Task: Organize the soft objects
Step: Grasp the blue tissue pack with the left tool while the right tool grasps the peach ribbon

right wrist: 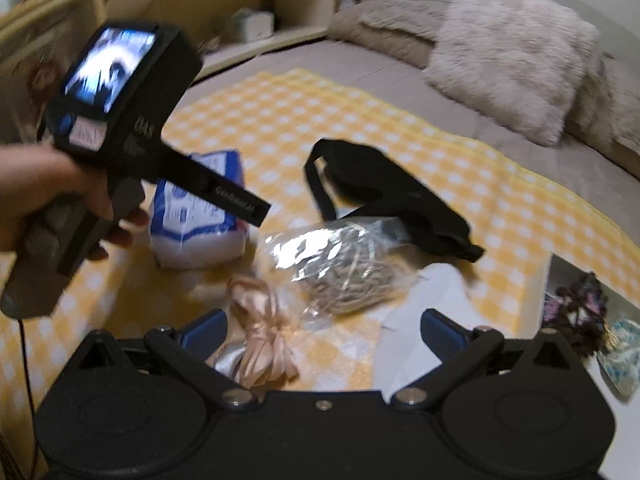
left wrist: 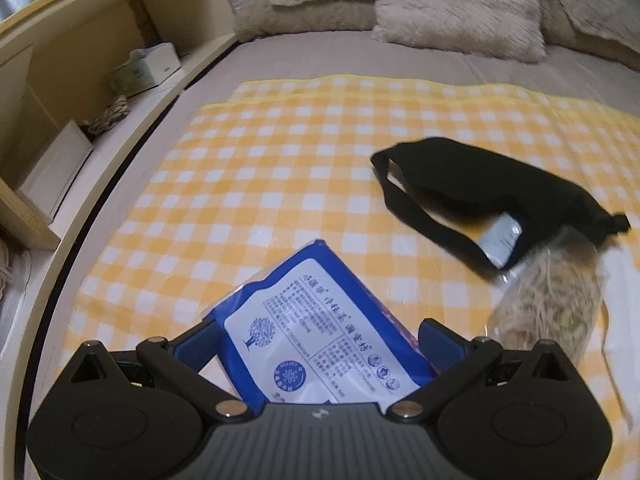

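A blue-and-white tissue pack lies on the yellow checked cloth between the wide-open fingers of my left gripper; the pads do not seem to press it. It also shows in the right wrist view, under the left gripper body. A black eye mask lies to the right. A clear bag of pale string lies beside it. A pink ribbon bundle lies between the open fingers of my right gripper.
Fluffy beige pillows lie at the head of the bed. A wooden shelf unit with boxes runs along the left. A white sheet lies under the string bag. Dark and patterned items sit at the right edge.
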Tool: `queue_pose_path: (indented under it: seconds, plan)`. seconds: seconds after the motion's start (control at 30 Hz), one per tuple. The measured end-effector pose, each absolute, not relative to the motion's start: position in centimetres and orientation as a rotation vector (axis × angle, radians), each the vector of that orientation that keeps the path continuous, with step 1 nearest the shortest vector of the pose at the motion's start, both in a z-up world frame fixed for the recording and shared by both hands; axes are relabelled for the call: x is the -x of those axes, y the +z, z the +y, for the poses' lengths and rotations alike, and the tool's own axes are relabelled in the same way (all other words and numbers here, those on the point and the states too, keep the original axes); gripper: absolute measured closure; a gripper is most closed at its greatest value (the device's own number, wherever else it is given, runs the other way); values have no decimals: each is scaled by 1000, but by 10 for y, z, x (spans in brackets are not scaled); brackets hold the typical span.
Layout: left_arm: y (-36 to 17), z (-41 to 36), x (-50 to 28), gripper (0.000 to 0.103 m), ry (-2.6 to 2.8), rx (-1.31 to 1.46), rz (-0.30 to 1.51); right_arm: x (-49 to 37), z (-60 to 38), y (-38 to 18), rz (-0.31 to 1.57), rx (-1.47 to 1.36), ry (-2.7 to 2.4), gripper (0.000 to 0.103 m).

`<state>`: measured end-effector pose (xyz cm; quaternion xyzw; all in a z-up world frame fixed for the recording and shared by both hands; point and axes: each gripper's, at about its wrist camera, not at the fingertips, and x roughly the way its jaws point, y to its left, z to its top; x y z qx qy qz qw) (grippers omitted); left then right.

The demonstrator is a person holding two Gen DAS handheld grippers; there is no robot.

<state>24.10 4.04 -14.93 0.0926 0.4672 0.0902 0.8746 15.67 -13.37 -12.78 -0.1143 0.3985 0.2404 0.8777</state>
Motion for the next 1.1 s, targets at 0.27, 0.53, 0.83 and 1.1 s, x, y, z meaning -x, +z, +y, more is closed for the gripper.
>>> queue_pose_path:
  seconds: [0.27,0.53,0.83,1.1]
  plan:
    - [-152,53,-221,0,120,-296,1014,-157,-108,-138,855,327,572,0]
    - [-153,73,-205,0,46,-248,1091,-159,-96,-154,919,399,692,0]
    - [-155,88,-190,0,-6,-183,1129,-174,-104,-163,1003,353,721,9]
    - [-154,93,-188,1,-50,-162,1152,-182,-96,-173,1085,394,647,31]
